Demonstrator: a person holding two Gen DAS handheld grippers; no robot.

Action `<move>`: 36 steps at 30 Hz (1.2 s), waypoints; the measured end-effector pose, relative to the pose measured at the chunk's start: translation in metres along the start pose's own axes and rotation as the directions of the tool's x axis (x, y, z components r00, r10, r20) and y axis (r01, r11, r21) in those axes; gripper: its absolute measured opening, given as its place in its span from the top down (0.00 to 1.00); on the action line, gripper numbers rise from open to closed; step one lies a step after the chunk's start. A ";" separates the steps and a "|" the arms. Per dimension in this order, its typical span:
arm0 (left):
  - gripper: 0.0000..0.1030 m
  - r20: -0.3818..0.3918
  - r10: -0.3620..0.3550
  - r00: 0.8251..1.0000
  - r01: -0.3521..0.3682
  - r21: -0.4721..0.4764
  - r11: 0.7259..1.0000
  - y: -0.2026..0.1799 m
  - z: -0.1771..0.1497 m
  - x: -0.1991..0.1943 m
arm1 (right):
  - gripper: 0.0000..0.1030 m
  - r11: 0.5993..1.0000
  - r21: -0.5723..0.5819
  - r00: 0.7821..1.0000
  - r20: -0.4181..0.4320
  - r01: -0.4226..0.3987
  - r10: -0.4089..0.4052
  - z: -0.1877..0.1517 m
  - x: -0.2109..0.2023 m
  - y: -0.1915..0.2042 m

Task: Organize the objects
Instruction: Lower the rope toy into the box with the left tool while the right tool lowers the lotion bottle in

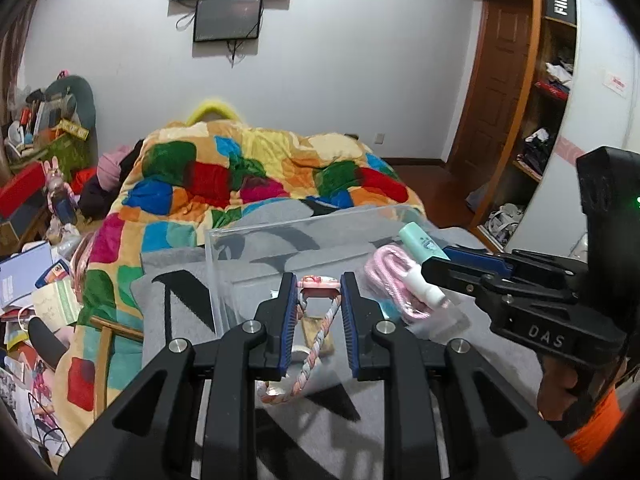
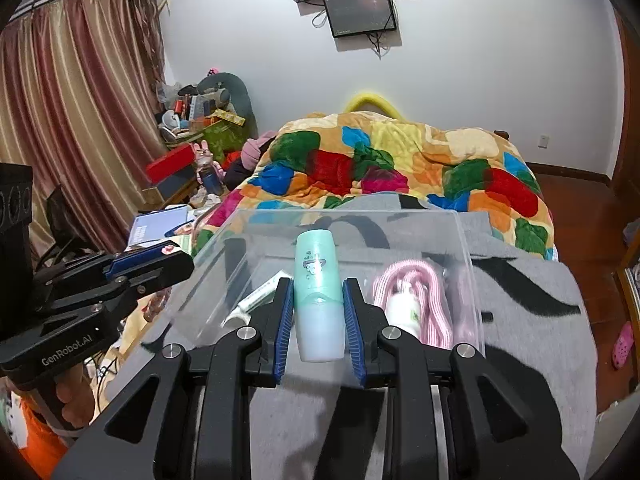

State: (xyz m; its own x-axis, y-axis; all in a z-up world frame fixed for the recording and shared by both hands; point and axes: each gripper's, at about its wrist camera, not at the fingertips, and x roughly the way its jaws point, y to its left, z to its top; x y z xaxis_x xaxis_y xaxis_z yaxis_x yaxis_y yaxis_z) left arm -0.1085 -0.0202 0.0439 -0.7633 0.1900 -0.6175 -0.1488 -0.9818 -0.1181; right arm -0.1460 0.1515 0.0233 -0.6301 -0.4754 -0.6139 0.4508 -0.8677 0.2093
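While both hand-held grippers sit over a clear plastic bin (image 2: 464,240) on a grey blanket (image 2: 520,320) on the bed, each has sth between its fingers. The right gripper (image 2: 316,312) has its blue pads closed against the sides of a mint-green bottle (image 2: 318,280), gripped low on the body w/ the cap end pointing away, over the bin's near edge. The left gripper (image 1: 319,312) is narrowed around a small pink charm (image 1: 318,282) pinched at the fingertips; its braided pink-and-white cord (image 1: 316,344) hangs back in a loop between the jaws. It's at the bin's left near corner, and I can't tell if it's inside the wall or just above.

Already in the bin: a coiled pink cable (image 2: 420,300) w/ a white plug on the right, and a white tube (image 2: 260,294) on the left.

Likely step: putting the bottle down in the bin's free middle strip, btwn tube and cable. To do it well, lower until the bottle rests on the floor of the bin before opening, since it's round and may roll; lay it lengthwise, parallel to the tube. Keep clear of the cable coil. The left gripper should wait or stay to its own corner, as the two tools are near each other and the dangling cord could snag on the bin wall.
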 end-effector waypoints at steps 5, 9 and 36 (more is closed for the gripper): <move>0.80 -0.073 -0.025 0.997 0.022 -0.050 0.999 0.010 0.000 0.030 | 0.78 1.000 0.015 0.997 -0.078 -0.017 0.019 0.003 0.034 -0.002; 0.80 -0.114 -0.020 0.993 0.015 -0.049 0.999 0.012 -0.005 0.047 | 0.78 1.000 0.008 0.991 -0.130 -0.024 0.025 -0.002 0.055 -0.002; 0.44 0.072 -0.002 0.997 0.003 -0.009 1.000 -0.009 -0.032 -0.024 | 0.44 0.999 -0.047 1.000 0.028 -0.012 0.013 -0.025 -0.025 0.006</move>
State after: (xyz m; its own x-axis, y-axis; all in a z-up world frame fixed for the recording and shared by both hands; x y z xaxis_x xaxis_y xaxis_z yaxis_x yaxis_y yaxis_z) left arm -0.0690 -0.0156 0.0345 -0.8061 0.1917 -0.5598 -0.1456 -0.9812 -0.1264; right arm -0.1115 0.1619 0.0206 -0.6413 -0.4909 -0.5897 0.4875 -0.8542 0.1808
